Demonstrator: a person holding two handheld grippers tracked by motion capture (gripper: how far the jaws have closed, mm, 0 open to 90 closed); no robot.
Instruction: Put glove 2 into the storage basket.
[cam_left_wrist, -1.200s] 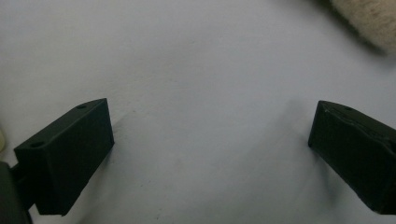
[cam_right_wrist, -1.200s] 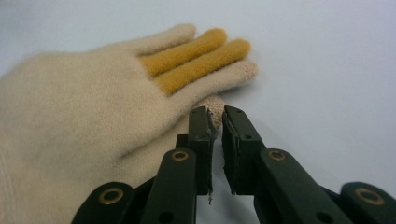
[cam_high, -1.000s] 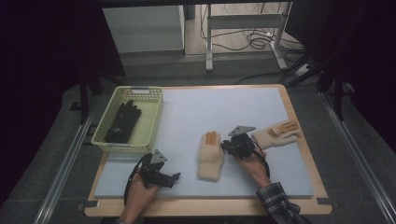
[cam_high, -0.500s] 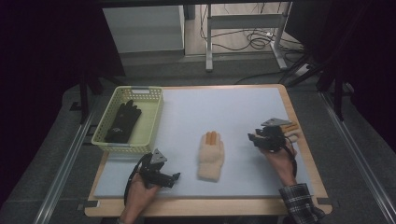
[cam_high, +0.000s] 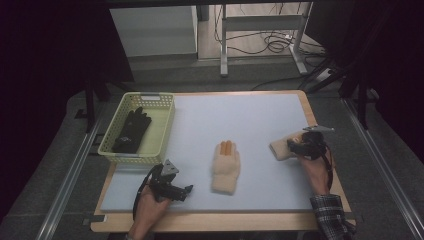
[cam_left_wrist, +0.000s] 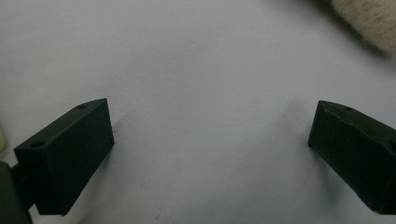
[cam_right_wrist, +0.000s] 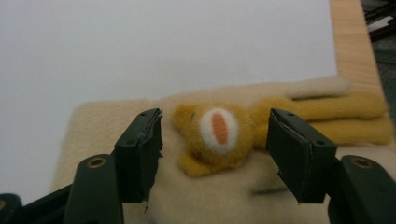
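Two cream gloves lie on the mat: your right gripper (cam_high: 300, 146), jaws spread, straddles the far-right glove (cam_right_wrist: 219, 140) lying crosswise, while your left gripper (cam_high: 182, 191) sits spread, nearer the middle glove (cam_high: 225, 166).

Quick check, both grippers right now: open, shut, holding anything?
Left gripper: open, holding nothing, over the bare mat.
Right gripper: open, its fingers astride the beige glove at the table's right edge, not closed on it.

Open surface (cam_high: 260, 125) lay between the yellow basket (cam_high: 165, 131) at left and the two cream gloves (cam_high: 226, 167), with nothing blocking the far half.
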